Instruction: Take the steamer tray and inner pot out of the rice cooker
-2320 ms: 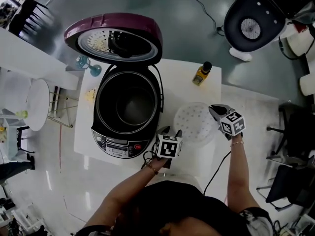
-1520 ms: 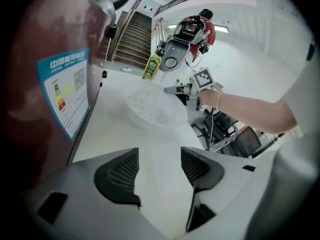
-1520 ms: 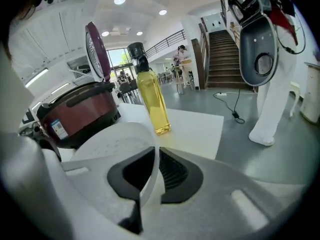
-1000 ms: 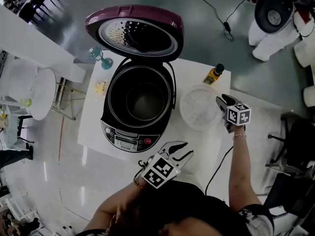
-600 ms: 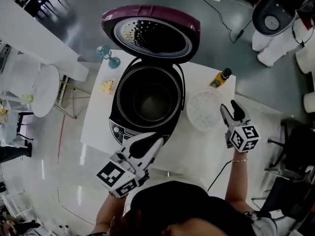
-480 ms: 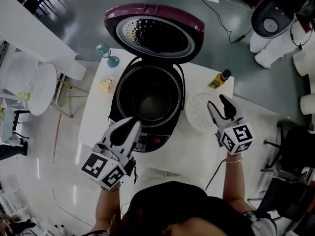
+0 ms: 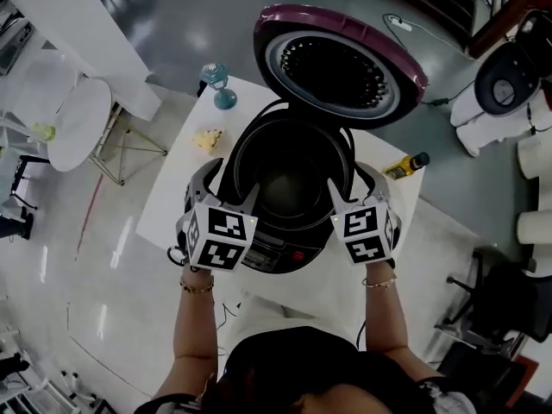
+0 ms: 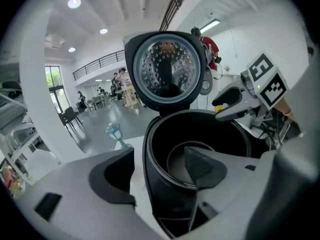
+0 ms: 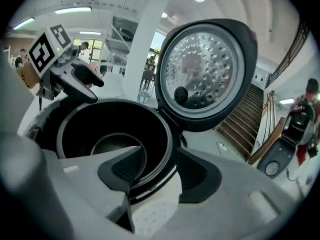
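Note:
The rice cooker point(image 7: 278, 254) stands open, its maroon lid point(image 7: 341, 67) tipped back. The dark inner pot point(image 7: 293, 179) sits inside it. My left gripper point(image 7: 226, 188) straddles the pot's left rim point(image 8: 150, 169), one jaw inside and one outside; the jaws are opening and do not press on the rim. My right gripper point(image 7: 356, 190) straddles the right rim point(image 9: 167, 156) the same way, open with a gap on both sides. The white perforated steamer tray point(image 9: 150, 216) lies on the table under the right gripper point(image 9: 161, 173); the head view hides it.
On the white table point(image 7: 172, 198) lie a yellow oil bottle point(image 7: 407, 166) at the right, a blue glass ornament point(image 7: 220, 84) and a small yellow item point(image 7: 207, 138) at the back left. A white round side table point(image 7: 73, 123) stands on the floor to the left.
Both grippers rose from the table's front and right side to the pot's rim. The left swung around to the left rim; the right left the tray for the right rim.

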